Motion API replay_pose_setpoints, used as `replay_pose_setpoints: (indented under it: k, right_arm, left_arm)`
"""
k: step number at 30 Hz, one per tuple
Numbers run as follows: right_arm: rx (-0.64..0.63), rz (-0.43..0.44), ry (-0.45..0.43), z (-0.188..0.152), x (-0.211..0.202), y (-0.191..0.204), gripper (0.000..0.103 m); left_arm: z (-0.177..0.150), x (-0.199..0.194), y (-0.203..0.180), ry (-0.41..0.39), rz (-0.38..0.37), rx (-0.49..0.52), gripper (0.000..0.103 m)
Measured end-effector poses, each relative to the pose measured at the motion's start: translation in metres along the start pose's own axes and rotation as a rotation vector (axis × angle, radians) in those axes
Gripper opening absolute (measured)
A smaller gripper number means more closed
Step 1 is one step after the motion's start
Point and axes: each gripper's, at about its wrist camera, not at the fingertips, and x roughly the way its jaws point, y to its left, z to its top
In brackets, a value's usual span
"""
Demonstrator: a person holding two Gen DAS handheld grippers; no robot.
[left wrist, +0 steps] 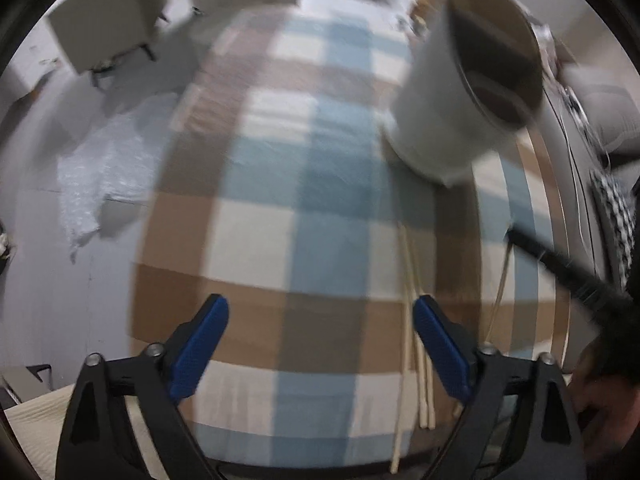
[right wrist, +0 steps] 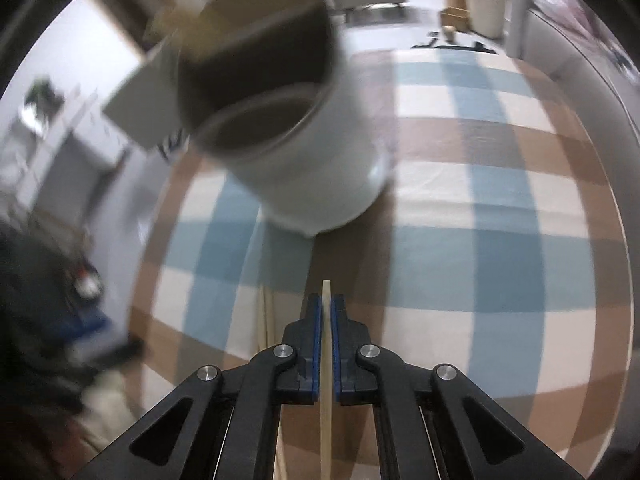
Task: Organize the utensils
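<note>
- My right tool (right wrist: 327, 312) is clamped on one chopstick (right wrist: 326, 360), whose long axis runs straight forward between the pads.
- The cup (right wrist: 316, 152) stands on the checked bench (right wrist: 500, 240) ahead and slightly left of that tip, mouth open; I judge this stick goes in next, tip first.
- My left tool (left wrist: 320, 344) is wide open and holds nothing.
- Loose chopsticks (left wrist: 408, 320) lie lengthwise by its right finger, so that arm is nearer them.
</note>
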Motion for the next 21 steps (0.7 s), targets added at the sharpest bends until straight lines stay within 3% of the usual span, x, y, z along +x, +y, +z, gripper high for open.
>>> replay_pose_setpoints:
  k: [3, 8, 16, 21]
  right_arm:
    - [0.1, 0.064, -0.039, -0.003, -0.02, -0.028, 0.004]
    - [0.246, 0.165, -0.098, -0.011, -0.037, -0.055, 0.003]
    - [0.286, 0.205, -0.154, -0.016, -0.049, -0.064, 0.003]
    - [0.269, 0.218, -0.179, -0.015, -0.06, -0.062, 0.003]
  left_arm:
    - [-0.008, 0.019, -0.02, 0.074, -0.001, 0.046, 0.075]
    - [-0.02, 0.034, -0.043, 0.115, 0.056, 0.13, 0.074]
    - [-0.027, 0.057, -0.048, 0.169, 0.154, 0.107, 0.074]
    - [-0.028, 0.057, -0.049, 0.132, 0.173, 0.111, 0.07]
